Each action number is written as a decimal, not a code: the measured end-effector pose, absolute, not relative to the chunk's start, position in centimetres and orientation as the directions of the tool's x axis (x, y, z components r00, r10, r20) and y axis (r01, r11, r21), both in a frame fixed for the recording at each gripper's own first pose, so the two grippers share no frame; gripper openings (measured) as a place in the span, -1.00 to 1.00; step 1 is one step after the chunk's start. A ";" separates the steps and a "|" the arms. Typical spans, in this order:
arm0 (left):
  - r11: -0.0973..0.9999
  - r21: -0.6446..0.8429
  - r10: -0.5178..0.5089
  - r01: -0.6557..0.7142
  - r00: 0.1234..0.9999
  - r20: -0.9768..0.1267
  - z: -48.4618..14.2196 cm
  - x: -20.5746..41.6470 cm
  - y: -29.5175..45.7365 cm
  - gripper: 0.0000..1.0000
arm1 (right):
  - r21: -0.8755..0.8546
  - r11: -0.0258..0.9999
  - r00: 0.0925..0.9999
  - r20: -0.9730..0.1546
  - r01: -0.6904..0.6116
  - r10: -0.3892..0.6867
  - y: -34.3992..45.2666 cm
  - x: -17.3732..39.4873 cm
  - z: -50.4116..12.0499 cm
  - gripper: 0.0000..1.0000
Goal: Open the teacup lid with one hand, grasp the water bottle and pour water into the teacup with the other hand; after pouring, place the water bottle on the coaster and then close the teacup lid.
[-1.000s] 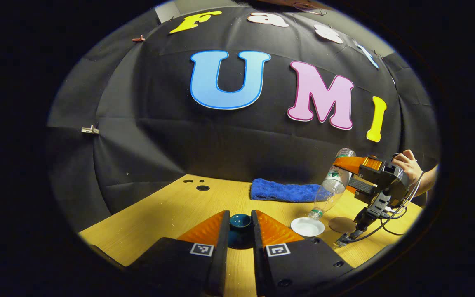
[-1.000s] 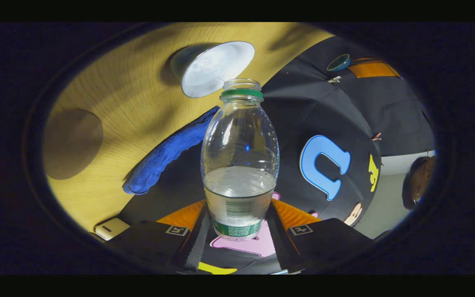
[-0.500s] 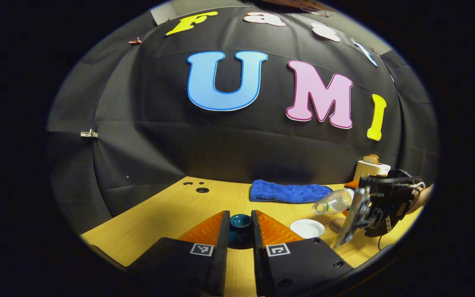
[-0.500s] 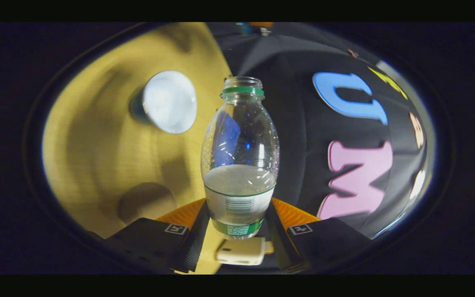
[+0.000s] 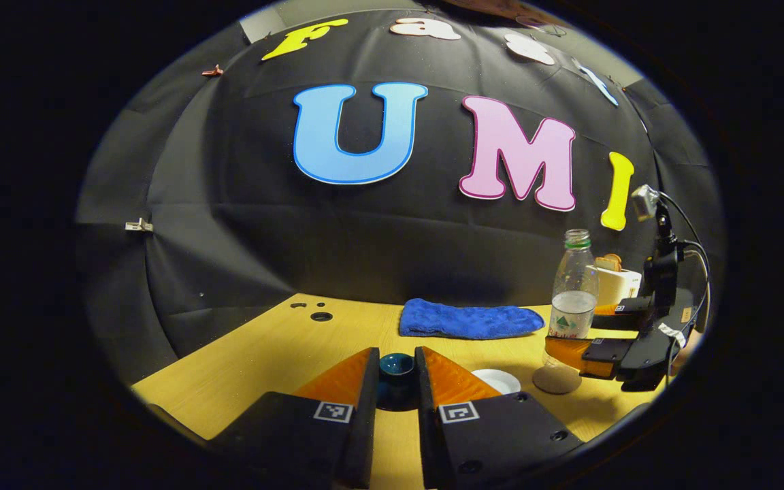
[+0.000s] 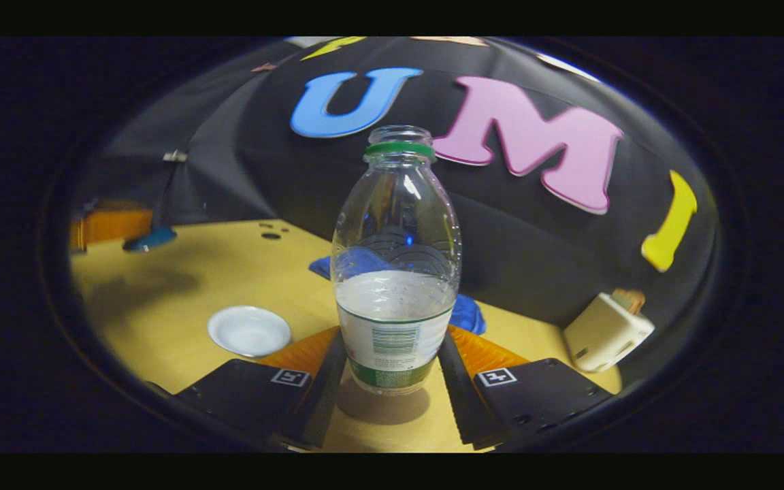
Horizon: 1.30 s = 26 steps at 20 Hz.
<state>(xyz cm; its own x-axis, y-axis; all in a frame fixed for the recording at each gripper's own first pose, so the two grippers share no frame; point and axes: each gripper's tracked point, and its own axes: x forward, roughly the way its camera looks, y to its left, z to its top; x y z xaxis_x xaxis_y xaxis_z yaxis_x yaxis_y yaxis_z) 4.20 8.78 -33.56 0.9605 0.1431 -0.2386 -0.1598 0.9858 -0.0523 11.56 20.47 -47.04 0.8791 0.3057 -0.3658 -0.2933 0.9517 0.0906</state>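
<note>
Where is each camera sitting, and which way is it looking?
Left gripper view: rides on the left tongs, low over the wooden table, facing the booth wall; its own two fingers clamp the dark teal teacup lid.
Right gripper view: rides on the right tongs, facing the same wall; its fingers clamp the upright water bottle above the round coaster.
Both show the white teacup, blue towel, bottle and toaster, and each shows the other tongs.
</note>
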 end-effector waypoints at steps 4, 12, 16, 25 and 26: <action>0.987 -0.052 0.136 -0.153 0.962 -0.235 -33.5 4.8 7.7 -0.30 | 0.185 0.959 0.885 -0.377 -0.216 0.272 21.0 12.0 -48.5 0.48; 0.988 -0.046 0.132 -0.148 0.960 -0.248 -34.0 5.1 5.8 -0.44 | 0.253 0.945 0.868 -0.397 -0.209 0.298 21.4 12.7 -49.3 0.48; 0.987 -0.043 0.136 -0.152 0.957 -0.256 -34.3 5.3 5.4 -0.36 | 0.257 0.946 0.862 -0.413 -0.199 0.294 21.5 12.7 -49.7 0.48; 0.991 -0.063 0.095 -0.116 0.958 -0.269 -35.3 7.2 2.3 -0.44 | 0.302 0.931 0.816 -0.472 -0.207 0.334 21.6 11.2 -51.6 0.62; 0.992 -0.066 0.084 -0.106 0.959 -0.271 -35.6 7.6 1.6 -0.44 | 0.310 0.930 0.813 -0.477 -0.200 0.334 21.4 11.0 -51.8 0.69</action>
